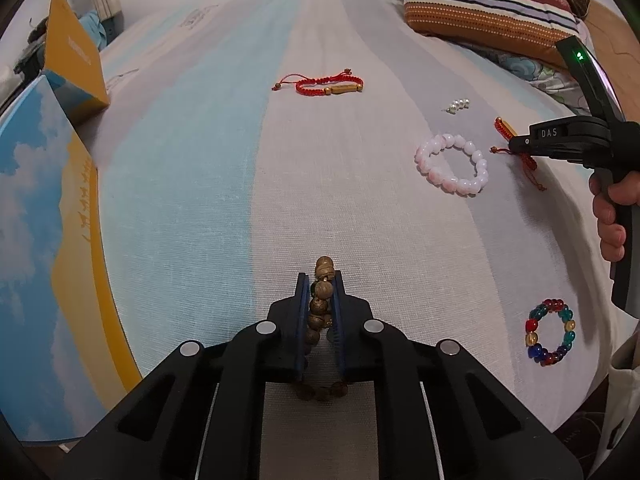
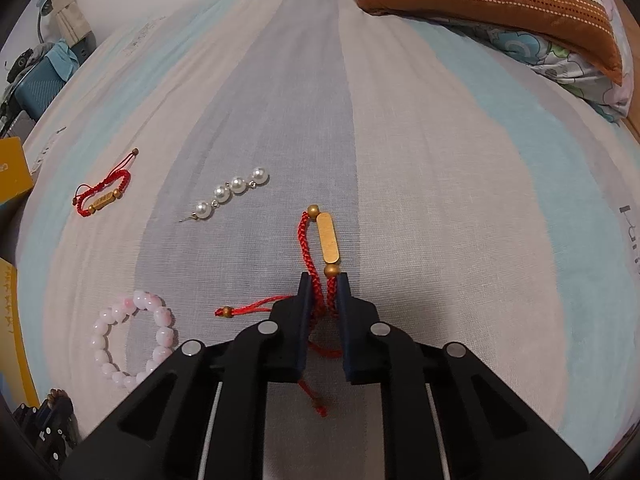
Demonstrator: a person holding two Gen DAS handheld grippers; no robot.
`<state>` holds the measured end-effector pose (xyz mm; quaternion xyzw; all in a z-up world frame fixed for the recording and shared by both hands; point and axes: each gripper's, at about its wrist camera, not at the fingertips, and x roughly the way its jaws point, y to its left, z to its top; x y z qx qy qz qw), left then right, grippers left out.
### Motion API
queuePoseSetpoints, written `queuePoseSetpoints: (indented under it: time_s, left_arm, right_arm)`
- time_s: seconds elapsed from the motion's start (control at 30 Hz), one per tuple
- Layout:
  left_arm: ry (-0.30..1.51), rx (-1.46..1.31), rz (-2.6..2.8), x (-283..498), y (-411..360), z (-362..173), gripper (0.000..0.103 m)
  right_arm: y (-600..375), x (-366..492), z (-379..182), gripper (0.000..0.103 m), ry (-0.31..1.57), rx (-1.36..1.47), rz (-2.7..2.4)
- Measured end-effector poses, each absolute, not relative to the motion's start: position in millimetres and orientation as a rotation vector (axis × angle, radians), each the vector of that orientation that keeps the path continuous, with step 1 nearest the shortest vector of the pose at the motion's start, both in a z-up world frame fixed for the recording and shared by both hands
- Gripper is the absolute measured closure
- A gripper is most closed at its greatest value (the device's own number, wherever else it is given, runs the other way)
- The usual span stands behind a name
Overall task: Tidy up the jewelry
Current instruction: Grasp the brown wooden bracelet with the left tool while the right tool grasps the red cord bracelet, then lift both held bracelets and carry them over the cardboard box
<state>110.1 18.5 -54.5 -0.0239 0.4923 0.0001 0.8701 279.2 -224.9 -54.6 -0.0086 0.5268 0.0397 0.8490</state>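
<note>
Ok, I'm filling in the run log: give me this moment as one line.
left gripper: shut on wooden bead bracelet | right gripper: shut on red cord bracelet | both on bedsheet

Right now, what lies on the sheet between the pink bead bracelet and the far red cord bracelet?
In the right wrist view, the pearl strand lies roughly between the pink bead bracelet and the far red cord bracelet; otherwise only bare bedsheet.
</note>
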Motion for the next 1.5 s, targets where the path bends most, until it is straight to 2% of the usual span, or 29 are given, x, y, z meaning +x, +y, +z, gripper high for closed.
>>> queuePoseSetpoints:
  time_s: [0.67,1.13,1.5]
  left_arm:
    - [0.969,-0.034,0.042,106,22,-36,0.093]
    - [0.910,-0.034,0.068,102,27,5,0.093]
    - [0.844,-0.032,0.091,89,39,52,0.093]
  right_arm:
    - [-224,268,-33,0.091,1.047,-0.014,0.075]
    - [-214,243,3,0.091,0.970,-0.013,0.099]
    - [-170,190,38,0.091,0.893,-0.062,0.120]
